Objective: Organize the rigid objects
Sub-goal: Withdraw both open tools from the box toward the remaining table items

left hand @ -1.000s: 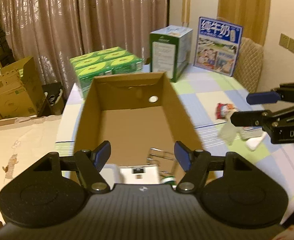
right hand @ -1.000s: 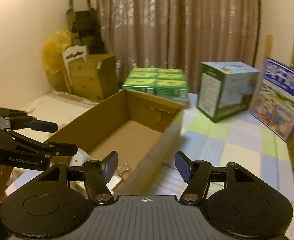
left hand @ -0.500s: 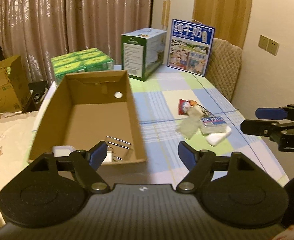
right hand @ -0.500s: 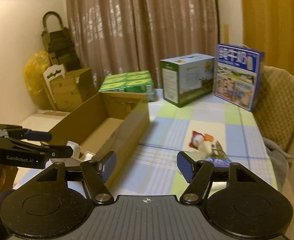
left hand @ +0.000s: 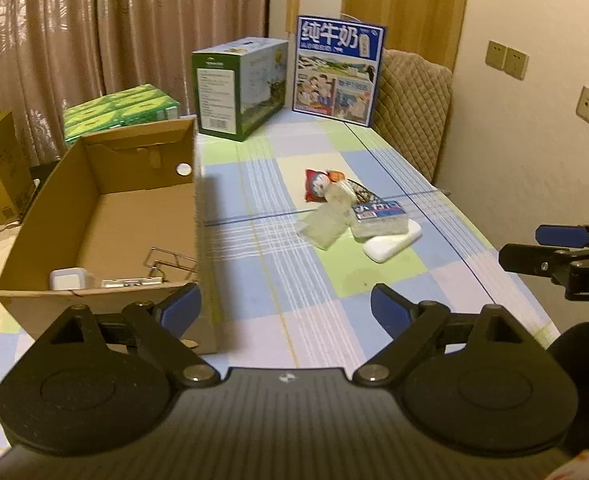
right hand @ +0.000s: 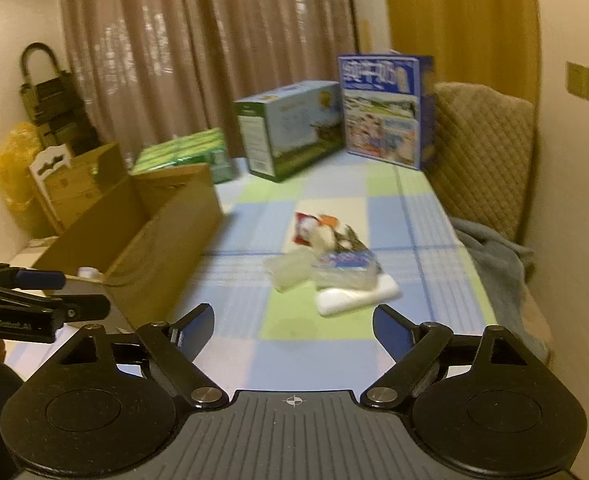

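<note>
Both empty, jaws opening: left hand-held gripper [left hand: 285, 303], right hand-held gripper [right hand: 293, 328]. Pile [left hand: 360, 216] lies mid-counter [left hand: 254, 184], well apart from box [left hand: 106, 208]. Risk: overlapping packets and white bar [left hand: 392, 240]; a pinch could drag neighbours or slip.

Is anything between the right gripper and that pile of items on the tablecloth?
Nothing visible. The right gripper, jaws opening and empty, faces bare tablecloth up to the white block at the pile's near edge. The cardboard box stands off to the left.
</note>
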Available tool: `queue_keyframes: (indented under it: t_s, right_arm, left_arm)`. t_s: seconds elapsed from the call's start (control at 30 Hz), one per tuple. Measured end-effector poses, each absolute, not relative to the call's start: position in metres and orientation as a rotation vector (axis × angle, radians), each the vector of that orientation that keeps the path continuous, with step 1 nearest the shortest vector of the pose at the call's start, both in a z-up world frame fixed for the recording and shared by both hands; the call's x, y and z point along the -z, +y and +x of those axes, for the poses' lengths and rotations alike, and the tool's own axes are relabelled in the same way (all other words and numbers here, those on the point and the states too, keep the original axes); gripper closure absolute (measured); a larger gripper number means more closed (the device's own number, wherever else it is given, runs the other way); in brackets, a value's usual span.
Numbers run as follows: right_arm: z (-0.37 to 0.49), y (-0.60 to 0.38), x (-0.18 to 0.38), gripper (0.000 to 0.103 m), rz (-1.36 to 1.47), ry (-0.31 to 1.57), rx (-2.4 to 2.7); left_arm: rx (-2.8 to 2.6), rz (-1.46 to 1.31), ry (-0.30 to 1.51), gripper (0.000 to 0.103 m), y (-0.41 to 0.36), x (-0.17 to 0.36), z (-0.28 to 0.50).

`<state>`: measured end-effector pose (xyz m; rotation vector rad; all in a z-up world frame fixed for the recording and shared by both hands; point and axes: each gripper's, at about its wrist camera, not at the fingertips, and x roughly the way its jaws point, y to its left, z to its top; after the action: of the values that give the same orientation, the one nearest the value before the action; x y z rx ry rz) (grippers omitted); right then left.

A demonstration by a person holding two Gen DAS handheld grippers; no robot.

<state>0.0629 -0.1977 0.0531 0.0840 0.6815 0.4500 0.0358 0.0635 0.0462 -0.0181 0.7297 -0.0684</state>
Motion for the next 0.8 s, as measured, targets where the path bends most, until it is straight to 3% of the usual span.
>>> queue_keyframes:
  t_s: [0.8]
  right_arm:
    - [0.106, -0.237, -0.018, 0.017, 0.14, 0.75, -0.369]
  left_arm:
    - [0.072, -0.005, 0.774, 0.012, 0.025, -0.008, 0.092]
